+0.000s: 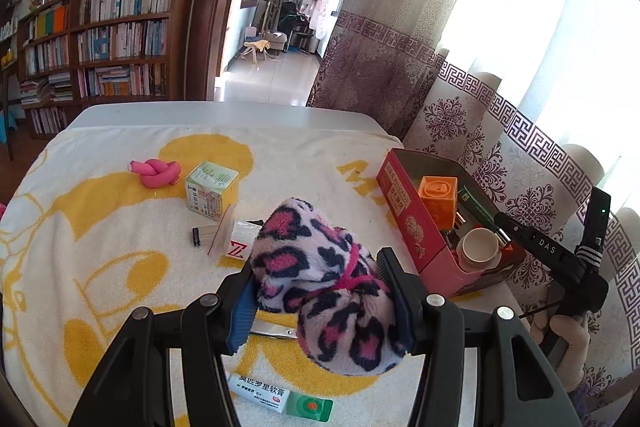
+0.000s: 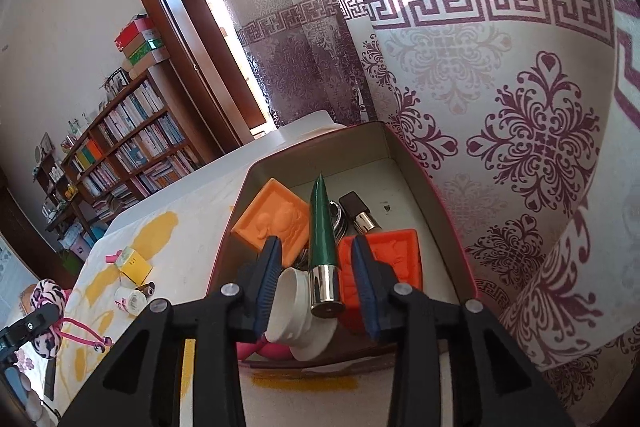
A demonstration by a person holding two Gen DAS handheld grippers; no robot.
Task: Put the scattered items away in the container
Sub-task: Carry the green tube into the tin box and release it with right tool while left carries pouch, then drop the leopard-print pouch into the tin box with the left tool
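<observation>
My left gripper (image 1: 316,263) is shut on a fluffy pink-and-black leopard pouch (image 1: 340,307), held above the yellow-and-white towel (image 1: 100,227); the pouch (image 2: 46,307) also shows at the far left of the right wrist view. The red box (image 1: 416,223) stands at the table's right side. My right gripper (image 2: 316,245) hovers open over the box (image 2: 400,147). A green pen-like stick with a silver end (image 2: 322,227) lies between its fingers, untouched by the pads. Inside are an orange block (image 2: 276,219), a red block (image 2: 396,267), a white cap (image 2: 288,307) and a lipstick (image 2: 360,215).
On the towel lie a pink knotted curler (image 1: 156,173), a small green-and-white carton (image 1: 210,193), a plastic packet (image 1: 236,243) and an ointment box (image 1: 280,397). Patterned curtains (image 1: 460,115) hang close behind the box. A gloved hand (image 1: 568,343) holds the right gripper.
</observation>
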